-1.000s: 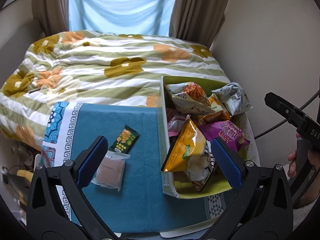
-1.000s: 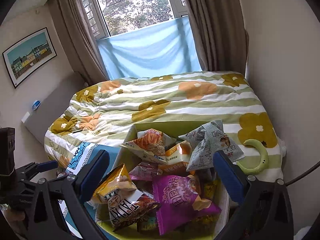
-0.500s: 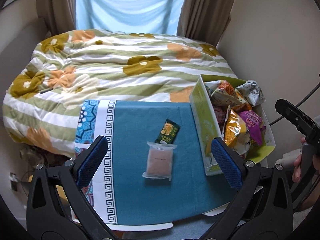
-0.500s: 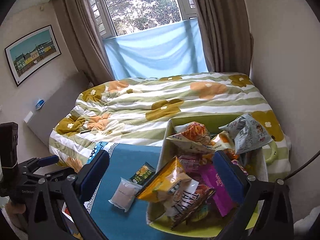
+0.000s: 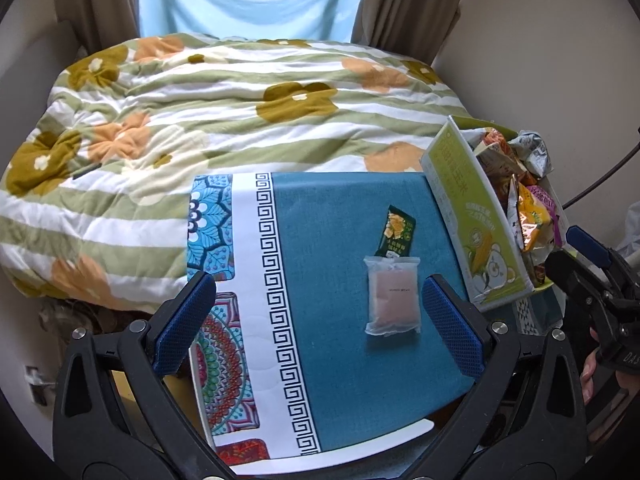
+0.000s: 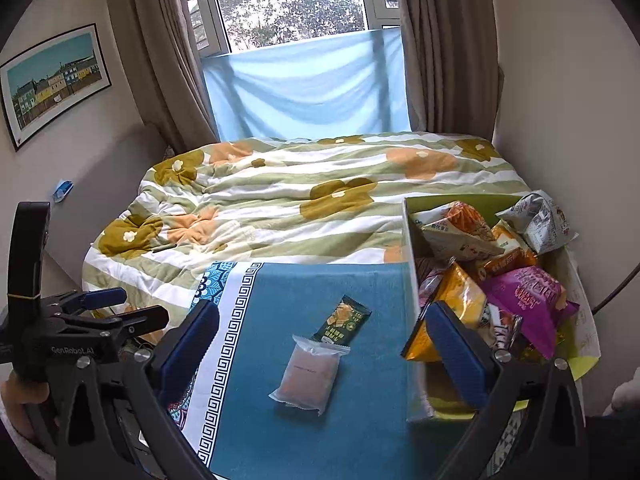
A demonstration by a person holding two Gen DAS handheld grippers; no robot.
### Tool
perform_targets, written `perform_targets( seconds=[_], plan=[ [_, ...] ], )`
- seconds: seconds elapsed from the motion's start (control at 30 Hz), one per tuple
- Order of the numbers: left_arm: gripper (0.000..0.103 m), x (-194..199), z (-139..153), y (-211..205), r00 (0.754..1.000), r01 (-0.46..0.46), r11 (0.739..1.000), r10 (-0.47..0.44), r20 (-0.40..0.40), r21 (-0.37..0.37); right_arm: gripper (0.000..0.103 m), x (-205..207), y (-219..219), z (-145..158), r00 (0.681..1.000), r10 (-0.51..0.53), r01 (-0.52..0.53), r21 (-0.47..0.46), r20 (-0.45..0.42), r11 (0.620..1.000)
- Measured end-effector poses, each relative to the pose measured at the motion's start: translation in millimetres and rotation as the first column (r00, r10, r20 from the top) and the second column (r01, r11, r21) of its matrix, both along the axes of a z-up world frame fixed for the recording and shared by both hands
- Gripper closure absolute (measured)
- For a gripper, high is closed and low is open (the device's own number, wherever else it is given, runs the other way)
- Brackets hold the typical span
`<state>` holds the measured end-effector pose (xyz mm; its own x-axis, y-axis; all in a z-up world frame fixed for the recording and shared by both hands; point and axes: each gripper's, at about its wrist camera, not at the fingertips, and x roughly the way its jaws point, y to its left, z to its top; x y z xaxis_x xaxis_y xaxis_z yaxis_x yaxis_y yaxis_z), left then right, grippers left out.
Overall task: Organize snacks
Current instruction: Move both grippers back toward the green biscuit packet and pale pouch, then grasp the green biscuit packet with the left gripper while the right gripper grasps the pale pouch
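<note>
Snacks were split between two places: most sat heaped in the green-and-white cardboard box (image 6: 414, 320) at the right edge of the blue mat (image 5: 344, 280), while two lay loose on the mat just left of the box. These were a dark green snack bar (image 5: 396, 232) and, nearer, a clear pouch (image 5: 393, 295) with a pinkish block inside; the bar's near end touched or slightly overlapped the pouch's far edge. Among the heap a yellow chip bag (image 6: 452, 312), a purple bag (image 6: 528, 296) and a grey-white packet (image 6: 540, 220) stood out, several poking above the rim. The mat lay on a worktop at the foot of a bed with a flowered quilt (image 5: 208, 120).

The left gripper (image 5: 320, 320) hovered over the near part of the mat, its blue-padded fingers (image 5: 184, 320) spread wide and holding nothing; the pouch lay just inside the right finger. The right gripper (image 6: 320, 348) was likewise wide open and empty, with the pouch between its fingers and its right finger in front of the box's contents.

I judged this to be the approach before a pick, with the two loose items probably awaiting sorting. The next move would likely call for lowering one gripper squarely over the pouch and closing across its narrow width; the slack film might slip or drag the bar along.
</note>
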<state>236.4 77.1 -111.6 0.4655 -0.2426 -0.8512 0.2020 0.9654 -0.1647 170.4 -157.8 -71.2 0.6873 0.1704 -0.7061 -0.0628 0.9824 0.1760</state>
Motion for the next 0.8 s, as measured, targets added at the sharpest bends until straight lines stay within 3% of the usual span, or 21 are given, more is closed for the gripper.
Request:
perform_targets(
  seconds=[0.3,0.53,0.8],
  plan=[
    [0.001,32,-89,9,0.995,0.021,0.999,-0.017,-0.101,0.040,0.000,24,48,-123,0.979,-0.042,0.032,-0.054,-0.199,0.998],
    [0.001,56,-147,-7,0.985,0.048,0.998,-0.039,-0.170,0.045,0.002,44,57,-187,0.971,-0.101,0.081,-0.097,-0.219,0.992],
    [0.001,81,-167,-35,0.980,0.073,0.997,-0.067,-0.189,0.026,0.033,57,58,-214,0.960,-0.153,0.127,-0.120,-0.236,0.985]
  ],
)
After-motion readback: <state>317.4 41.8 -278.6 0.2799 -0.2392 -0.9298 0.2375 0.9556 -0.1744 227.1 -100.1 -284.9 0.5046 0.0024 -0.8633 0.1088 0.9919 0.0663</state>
